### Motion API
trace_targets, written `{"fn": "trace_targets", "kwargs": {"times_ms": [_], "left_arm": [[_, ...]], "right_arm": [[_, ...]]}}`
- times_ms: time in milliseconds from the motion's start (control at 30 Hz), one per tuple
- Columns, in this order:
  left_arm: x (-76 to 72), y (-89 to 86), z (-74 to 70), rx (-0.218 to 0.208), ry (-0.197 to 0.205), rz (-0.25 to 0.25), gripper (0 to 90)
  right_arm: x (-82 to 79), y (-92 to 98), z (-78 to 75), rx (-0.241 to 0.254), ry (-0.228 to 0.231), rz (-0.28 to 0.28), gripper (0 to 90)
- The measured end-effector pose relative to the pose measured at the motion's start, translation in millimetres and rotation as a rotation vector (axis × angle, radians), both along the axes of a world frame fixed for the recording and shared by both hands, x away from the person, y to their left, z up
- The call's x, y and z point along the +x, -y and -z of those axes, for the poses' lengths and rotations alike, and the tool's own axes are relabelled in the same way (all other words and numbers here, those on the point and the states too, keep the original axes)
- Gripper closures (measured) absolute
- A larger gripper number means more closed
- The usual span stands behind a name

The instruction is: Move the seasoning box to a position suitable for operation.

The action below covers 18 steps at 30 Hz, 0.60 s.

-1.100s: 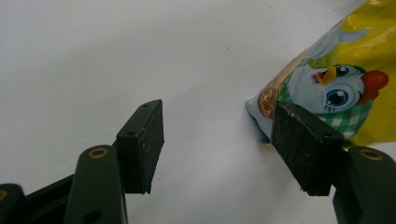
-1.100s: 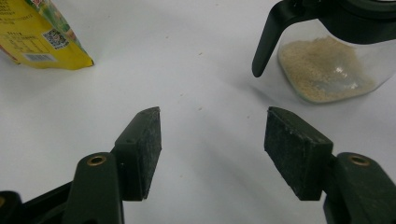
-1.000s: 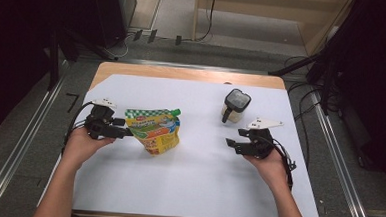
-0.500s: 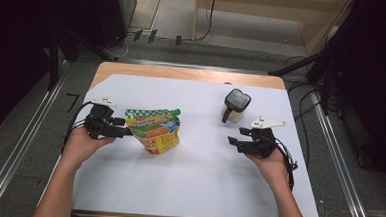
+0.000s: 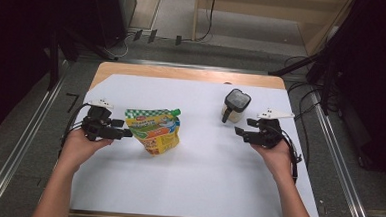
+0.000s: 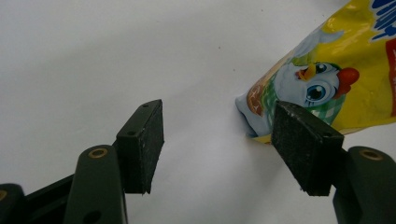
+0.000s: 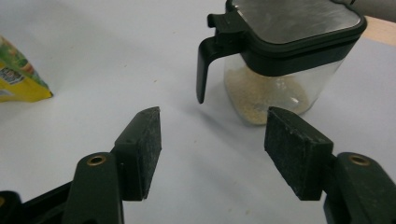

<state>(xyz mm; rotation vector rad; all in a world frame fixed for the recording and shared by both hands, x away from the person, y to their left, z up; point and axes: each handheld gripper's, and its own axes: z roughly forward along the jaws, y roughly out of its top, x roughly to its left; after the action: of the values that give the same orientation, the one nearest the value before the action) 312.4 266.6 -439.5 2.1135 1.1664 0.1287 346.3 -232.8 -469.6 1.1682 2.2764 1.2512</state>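
Left claw point(image 5: 125, 133): mine, jaws wide and empty; its tips sit just beside the pouch's near-left edge. In my left gripper view one pad point(image 6: 306, 144) overlaps the pouch's corner, but I cannot tell that it touches.
Right claw point(image 5: 239, 131): mine, also wide with nothing between the pads; the jaws have just been opening a little further. It is well to the right of the pouch and aimed at the jar.
Pouch point(image 5: 154, 129): yellow, with a green cap, lying flat on the white sheet point(image 5: 187, 183), left of centre.
Jar point(image 5: 235, 105): clear, black lid and handle, pale grains in the bottom; it stands upright, right of the pouch and farther back, just beyond my right claw.
Risk at pouch: if I close on only that thin corner, I judge the soft film will fold or slip out, and the pouch will sag or drop.
Risk at jar: if I push in off-centre, a pad could catch the handle point(image 7: 205, 65) and turn or tip the jar instead of gripping it.
Risk of spill: a tipped jar may scatter grains, should the lid not hold.
Risk between claws: little, I think; they are well apart.
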Motion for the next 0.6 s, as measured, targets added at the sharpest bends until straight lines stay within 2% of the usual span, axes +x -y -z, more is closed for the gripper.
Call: {"fn": "trace_targets", "kwargs": {"times_ms": [67, 133, 267, 300, 367, 467, 533, 600], "left_arm": [[-2.4, -0.5, 0.2, 0.0, 0.0, 0.002, 35.4], [-4.2, -2.0, -0.2, -0.002, 0.003, -0.001, 35.4], [-6.4, -3.8, -0.9, -0.009, 0.007, -0.008, 35.4], [-6.7, -3.7, -0.4, -0.004, 0.006, -0.006, 35.4], [-6.6, -3.6, -0.1, -0.005, 0.005, -0.005, 35.4], [-6.7, -2.7, 0.2, -0.006, 0.004, -0.005, 35.4], [-7.1, -1.9, 0.5, -0.005, 0.006, 0.0, 35.4], [-7.2, -0.6, 1.1, -0.005, 0.008, 0.002, 35.4]], "right_arm": [[5.4, 1.4, 0.7, -0.003, -0.004, 0.008, 35.7], [14.6, 4.3, 0.8, 0.016, -0.018, 0.021, 34.2], [26.7, 6.8, 1.3, 0.01, -0.02, 0.033, 33.1], [29.8, 7.9, 2.5, 0.022, -0.027, 0.036, 33.2], [36.2, 10.2, 7.6, 0.053, -0.052, 0.031, 32.5], [41.1, 11.3, 13.1, 0.045, -0.044, 0.034, 31.1], [46.0, 13.5, 18.6, 0.052, -0.038, 0.032, 28.9], [55.6, 17.9, 26.6, 0.075, -0.044, 0.029, 23.1]]}}
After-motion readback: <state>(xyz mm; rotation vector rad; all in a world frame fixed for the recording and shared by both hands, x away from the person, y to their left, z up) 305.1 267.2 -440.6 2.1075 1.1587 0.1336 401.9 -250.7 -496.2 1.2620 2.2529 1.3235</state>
